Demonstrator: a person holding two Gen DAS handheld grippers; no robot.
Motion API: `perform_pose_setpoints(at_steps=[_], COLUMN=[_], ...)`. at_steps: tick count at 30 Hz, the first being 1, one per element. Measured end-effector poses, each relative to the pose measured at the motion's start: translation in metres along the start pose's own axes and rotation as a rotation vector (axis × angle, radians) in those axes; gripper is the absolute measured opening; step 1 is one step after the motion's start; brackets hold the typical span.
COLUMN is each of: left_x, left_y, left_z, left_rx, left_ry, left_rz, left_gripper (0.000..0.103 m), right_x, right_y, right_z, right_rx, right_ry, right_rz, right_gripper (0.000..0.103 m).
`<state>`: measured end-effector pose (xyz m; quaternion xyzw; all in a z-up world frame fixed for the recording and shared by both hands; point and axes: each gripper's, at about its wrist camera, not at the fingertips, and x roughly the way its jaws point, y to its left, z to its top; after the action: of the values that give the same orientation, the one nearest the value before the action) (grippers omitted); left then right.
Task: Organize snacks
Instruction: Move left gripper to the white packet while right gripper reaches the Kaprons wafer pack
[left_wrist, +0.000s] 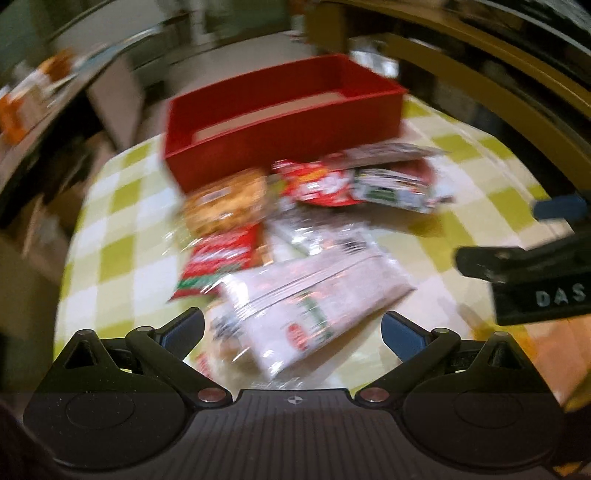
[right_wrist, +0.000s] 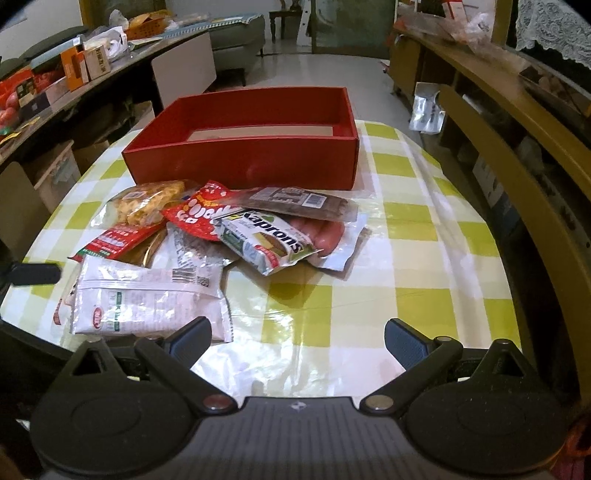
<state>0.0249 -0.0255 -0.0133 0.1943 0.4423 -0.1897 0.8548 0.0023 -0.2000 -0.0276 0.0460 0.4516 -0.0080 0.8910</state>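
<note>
Both views sit low over a table with a green-and-white checked cloth (right_wrist: 402, 236), each looking forward between its own spread fingers toward the red box (right_wrist: 243, 162) at the far edge. The right wrist view is sharp and squarely centred; the left wrist view is blurred, tilted, and close over the white packet (left_wrist: 314, 291). Both share the box and snack pile (right_wrist: 221, 229); each catches the other gripper at its frame edge

The left wrist view is smeared with blur, so the print on the white packet (left_wrist: 314, 295) and red bags (left_wrist: 221, 258) cannot be read. At its right edge the other gripper (left_wrist: 524, 266) is cut off. The red box (right_wrist: 243, 162) probably hides its floor behind its near wall.
</note>
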Motion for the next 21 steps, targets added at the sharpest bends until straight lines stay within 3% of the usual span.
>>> perform_pose_setpoints(at_steps=[4,11,13,16,19,21], left_x=[0.016,0.054,0.068,0.077,0.076,0.067], left_y=[-0.016,-0.028,-0.028,-0.017,-0.009,-0.011], left_z=[0.017,0.024,0.023,0.028,0.028,0.025], left_rx=[0.189,0.391,0.405,0.329,0.240,0.232], left_ry=[-0.023,0.051,0.084,0.130,0.174,0.174], left_rz=[-0.062,-0.187,-0.183,-0.251,-0.306,-0.303], left_gripper=[0.103,0.103,0.103,0.101,0.089,0.075], right_x=[0.007,0.019,0.022,0.027,0.028,0.027], right_y=[-0.013,-0.021,-0.018,-0.017,-0.017,-0.017], right_z=[0.010,0.020,0.021,0.023,0.027,0.030], right_rx=[0.027,0.067,0.047,0.045,0.046,0.031], right_ry=[0.026,0.076,0.083,0.098,0.092,0.077], right_rz=[0.009,0.049,0.048,0.056,0.057,0.052], right_gripper=[0.103,0.103,0.103,0.103,0.103,0.103])
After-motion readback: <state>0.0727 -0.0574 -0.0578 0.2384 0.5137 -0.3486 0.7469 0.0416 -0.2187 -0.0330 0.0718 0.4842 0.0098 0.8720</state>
